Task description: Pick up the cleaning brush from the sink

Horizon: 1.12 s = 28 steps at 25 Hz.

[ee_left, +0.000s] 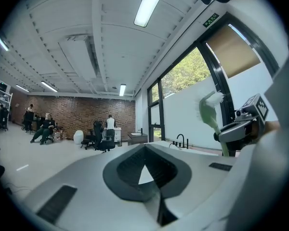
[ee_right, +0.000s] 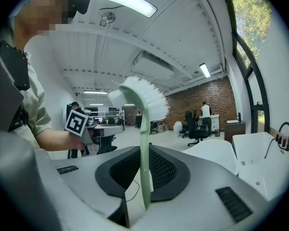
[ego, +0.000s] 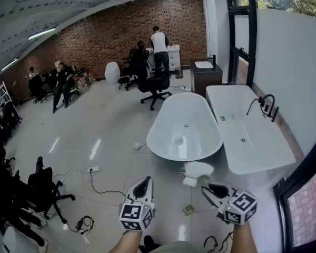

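Note:
The cleaning brush (ego: 197, 168) has white bristles and a pale green handle. My right gripper (ego: 206, 187) is shut on that handle, and the brush head stands up above the jaws. In the right gripper view the brush (ee_right: 142, 100) rises upright from between the pads of the right gripper (ee_right: 143, 177). My left gripper (ego: 146, 181) hangs beside it to the left, shut with nothing in it; its jaws (ee_left: 147, 150) meet at the tips. From the left gripper view the brush (ee_left: 209, 110) shows at the right. The white rectangular sink (ego: 253, 136) with a black faucet (ego: 266, 107) lies ahead to the right.
A white oval tub (ego: 184, 128) stands left of the sink. Cables and a power strip (ego: 94, 169) lie on the glossy floor. Black office chairs (ego: 45, 191) stand at the left. People sit and stand by the far brick wall. A dark window frame (ego: 305, 183) borders the right.

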Each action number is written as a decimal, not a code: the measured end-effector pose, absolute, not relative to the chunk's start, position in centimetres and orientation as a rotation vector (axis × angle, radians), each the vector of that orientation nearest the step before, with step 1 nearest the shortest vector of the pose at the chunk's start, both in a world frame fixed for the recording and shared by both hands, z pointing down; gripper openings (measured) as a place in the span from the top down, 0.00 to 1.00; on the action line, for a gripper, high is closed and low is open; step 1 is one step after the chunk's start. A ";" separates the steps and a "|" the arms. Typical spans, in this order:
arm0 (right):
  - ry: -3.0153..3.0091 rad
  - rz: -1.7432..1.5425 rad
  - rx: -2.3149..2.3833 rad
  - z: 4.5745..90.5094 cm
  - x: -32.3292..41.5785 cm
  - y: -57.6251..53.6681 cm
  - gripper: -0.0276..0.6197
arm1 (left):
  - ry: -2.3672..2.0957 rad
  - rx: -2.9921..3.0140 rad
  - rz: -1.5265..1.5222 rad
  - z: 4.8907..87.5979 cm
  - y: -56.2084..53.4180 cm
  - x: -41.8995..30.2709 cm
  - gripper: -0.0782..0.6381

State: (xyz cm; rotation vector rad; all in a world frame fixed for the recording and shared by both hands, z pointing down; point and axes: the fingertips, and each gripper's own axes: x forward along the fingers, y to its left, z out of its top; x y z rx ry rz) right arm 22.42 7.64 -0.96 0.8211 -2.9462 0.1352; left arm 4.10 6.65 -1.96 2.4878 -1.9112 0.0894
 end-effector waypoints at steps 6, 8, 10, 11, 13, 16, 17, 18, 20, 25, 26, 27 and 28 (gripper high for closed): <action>-2.923 0.105 0.884 -0.9 23.4 6.4 0.91 | -1.901 2.488 0.080 -1.8 5.3 4.7 0.88; -2.914 0.110 0.912 -0.6 23.7 5.9 0.91 | -1.895 2.490 0.076 -1.6 4.9 4.9 0.88; -2.911 0.120 0.919 -0.4 23.7 5.6 0.91 | -1.886 2.488 0.073 -1.3 4.6 4.9 0.88; -2.909 0.124 0.921 -0.3 23.6 5.5 0.91 | -1.882 2.485 0.072 -1.0 4.5 4.8 0.88; -2.905 0.131 0.920 -0.1 23.3 5.4 0.91 | -1.878 2.475 0.074 -0.6 4.3 4.5 0.88; -2.905 0.142 0.923 0.1 23.2 5.2 0.91 | -1.876 2.466 0.079 -0.1 4.1 4.3 0.88; -2.905 0.144 0.926 0.1 23.5 5.2 0.91 | -1.874 2.464 0.079 0.0 4.0 4.5 0.88; -2.905 0.147 0.928 0.2 23.7 5.1 0.91 | -1.872 2.464 0.081 0.1 4.0 4.7 0.88; -2.903 0.150 0.934 0.4 24.1 5.0 0.91 | -1.869 2.462 0.085 0.4 3.9 5.1 0.88; -2.900 0.156 0.939 0.7 24.2 5.0 0.91 | -1.865 2.466 0.088 0.5 3.7 5.3 0.88; -2.899 0.157 0.940 0.8 24.3 5.0 0.91 | -1.863 2.467 0.089 0.6 3.7 5.4 0.88; -2.898 0.161 0.940 0.9 24.4 5.0 0.91 | -1.861 2.466 0.091 0.7 3.7 5.5 0.88; -2.898 0.166 0.939 1.0 24.5 5.0 0.91 | -1.860 2.466 0.094 0.8 3.7 5.6 0.88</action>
